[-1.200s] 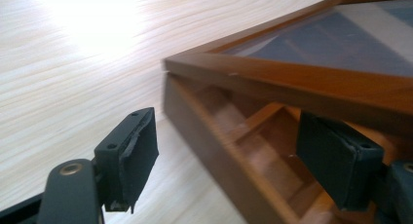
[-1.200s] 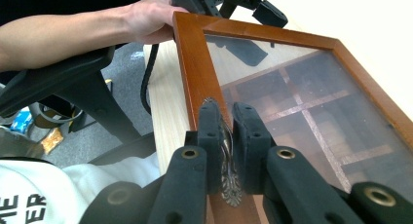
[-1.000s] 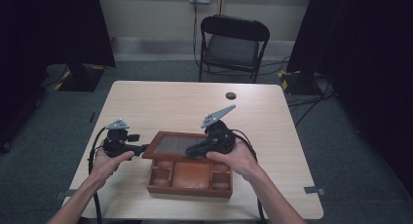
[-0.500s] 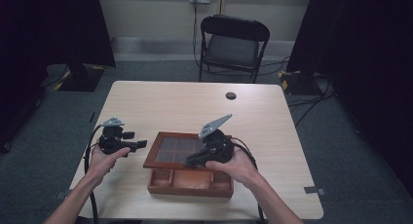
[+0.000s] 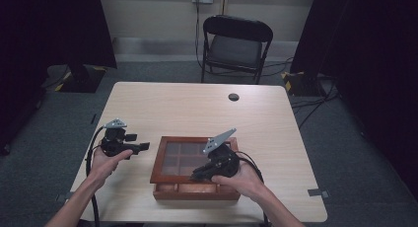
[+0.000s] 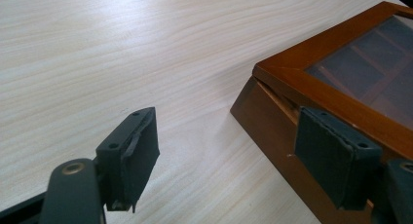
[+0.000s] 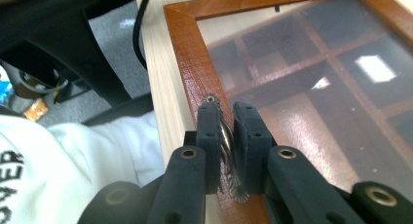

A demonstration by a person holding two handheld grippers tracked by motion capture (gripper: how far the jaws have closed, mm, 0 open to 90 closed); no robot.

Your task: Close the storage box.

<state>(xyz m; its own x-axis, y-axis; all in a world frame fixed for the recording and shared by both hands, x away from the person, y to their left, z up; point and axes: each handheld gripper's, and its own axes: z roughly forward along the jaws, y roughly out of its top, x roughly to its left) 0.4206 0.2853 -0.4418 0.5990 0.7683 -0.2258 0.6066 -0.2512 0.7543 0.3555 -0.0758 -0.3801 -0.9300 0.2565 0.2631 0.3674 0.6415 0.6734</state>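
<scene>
High view showed a brown wooden box (image 5: 194, 193) in the lower middle of the frame, sitting on the pale surface (image 5: 197, 108). Its glass lid (image 5: 161, 157) was tipped up a little at the near side, so some front slots of the box showed under it.

The right claw (image 5: 197, 176) was at the near edge of the lid. In the right gripper view, the right claw (image 7: 225, 112) was pressed together on a small shiny knob (image 7: 225, 132) on the lid's wooden frame. Only the knob was between the pads.

The left claw (image 5: 143, 147) was at the left of the box. In the left gripper view, the left claw (image 6: 229, 131) was spread wide and held nothing. One pad was in front of the box corner (image 6: 263, 117), at the right of the frame. I could not tell if it touched. A thin gap showed there between the lid (image 6: 311, 63) and the box.

The job looked like swinging the lid by its knob. To do it well, the right claw should grip the tiny knob tight and move slowly in a curve, the way the lid turns. A straight pull could make the knob slip out. The left claw could press on the side of the box so the box would not slide or lift
</scene>
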